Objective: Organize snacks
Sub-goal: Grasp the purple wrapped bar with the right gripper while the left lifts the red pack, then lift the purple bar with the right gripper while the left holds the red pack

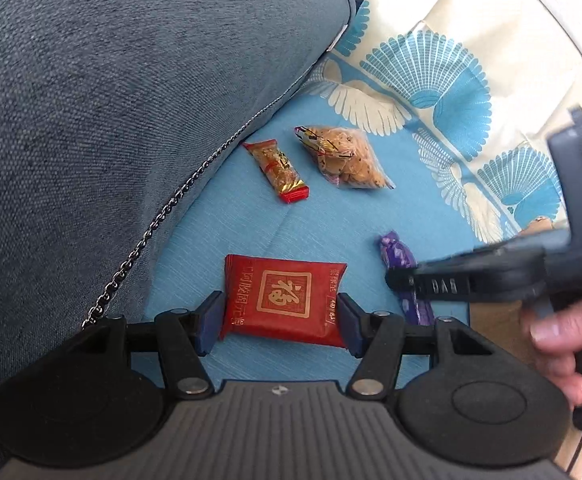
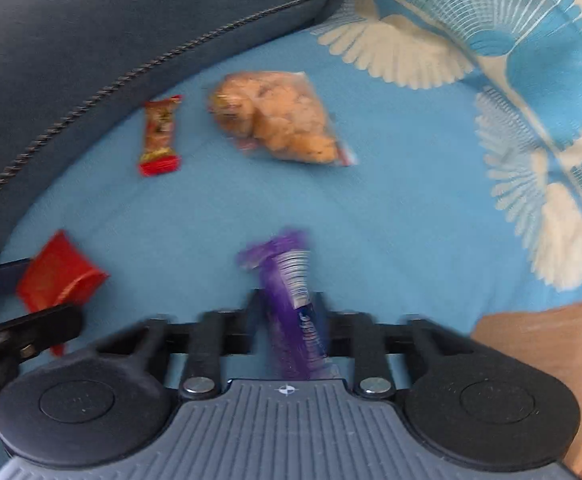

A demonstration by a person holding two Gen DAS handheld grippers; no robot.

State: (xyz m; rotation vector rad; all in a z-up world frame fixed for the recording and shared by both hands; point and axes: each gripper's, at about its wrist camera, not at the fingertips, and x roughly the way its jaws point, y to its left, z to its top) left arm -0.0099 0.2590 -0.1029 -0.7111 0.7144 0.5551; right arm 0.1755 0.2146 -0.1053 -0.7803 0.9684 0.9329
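A red square packet point(image 1: 285, 300) with a gold emblem lies on the blue cloth point(image 1: 331, 216), and my left gripper point(image 1: 281, 326) is shut on it with a blue pad against each side. The same red packet point(image 2: 57, 276) shows at the left edge of the right wrist view. My right gripper point(image 2: 289, 312) is shut on a purple wrapped snack point(image 2: 287, 264), which stands up between its fingers. From the left wrist view, the right gripper point(image 1: 403, 282) comes in from the right, held by a person's hand point(image 1: 559, 344), over the purple snack point(image 1: 397, 252).
An orange bar with red ends point(image 1: 277, 172) point(image 2: 161, 136) and a clear bag of biscuits point(image 1: 341, 156) point(image 2: 279, 120) lie farther back on the cloth. A grey-blue cushion point(image 1: 111, 120) borders the left. A tan surface point(image 2: 551, 352) lies at the right.
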